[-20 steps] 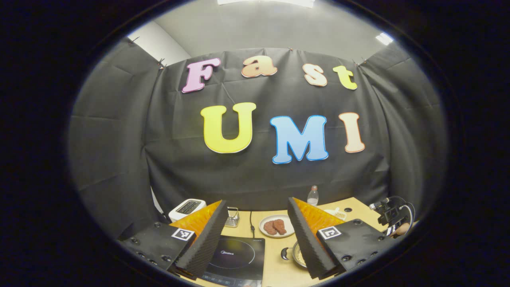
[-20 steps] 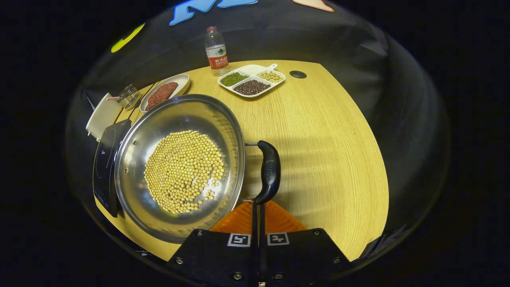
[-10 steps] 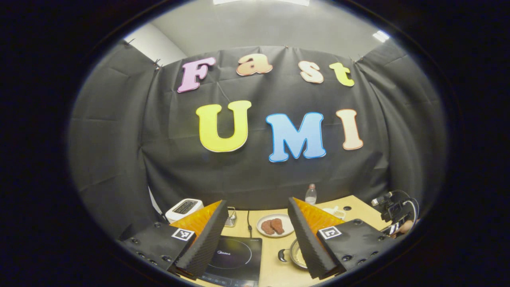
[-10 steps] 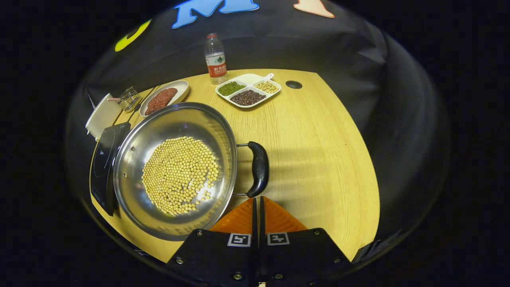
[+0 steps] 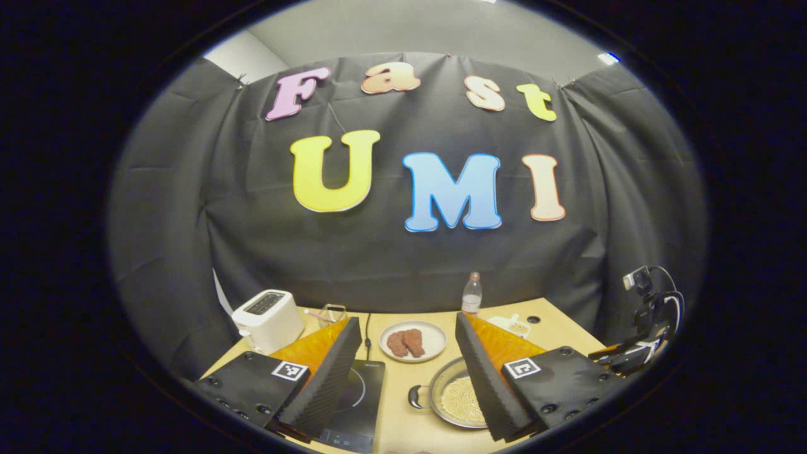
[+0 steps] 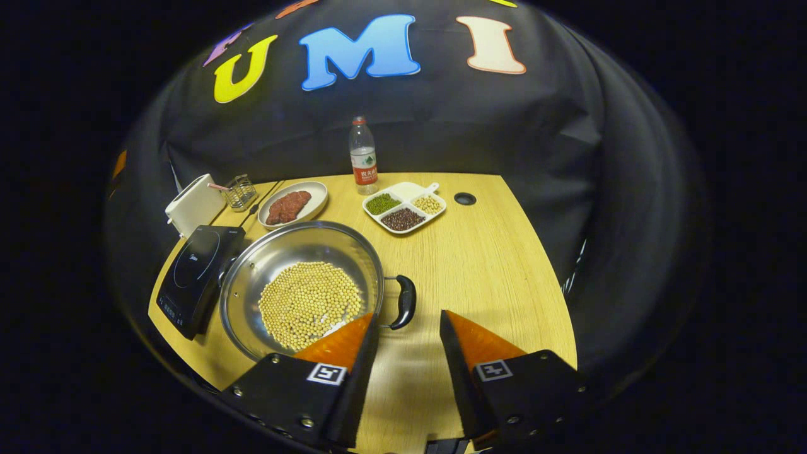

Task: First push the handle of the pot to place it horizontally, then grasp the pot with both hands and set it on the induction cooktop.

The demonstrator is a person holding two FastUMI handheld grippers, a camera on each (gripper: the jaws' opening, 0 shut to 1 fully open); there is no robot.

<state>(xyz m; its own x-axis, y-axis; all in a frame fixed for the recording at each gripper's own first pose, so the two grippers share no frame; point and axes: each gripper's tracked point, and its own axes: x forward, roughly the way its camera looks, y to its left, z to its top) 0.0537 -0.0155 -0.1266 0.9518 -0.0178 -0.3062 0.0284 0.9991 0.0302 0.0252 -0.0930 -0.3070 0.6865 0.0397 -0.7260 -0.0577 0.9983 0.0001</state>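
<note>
Pot's sitting right next to the cooktop, both claws hanging open and empty

The counter (image 6: pixel 504 252) is carrying a wide steel pot (image 6: pixel 302 284) just to the right of the black induction cooktop (image 6: pixel 195 271), rim nearly touching it. The right claw (image 6: pixel 406 331) is hovering wide open over the near edge, gripping nothing, lined up close to the pot's right handle (image 6: pixel 406 301). The left claw (image 5: pixel 406 366) is sitting high and back, also spread wide and empty, looking down on the cooktop and the pot's left handle (image 5: pixel 415 396). Guessing the pot's stiff, slick and bottom-heavy with that layer of soybeans (image 6: pixel 309 304) ready to roll, so grab the two side handles, not the rim, and keep it level.
</note>
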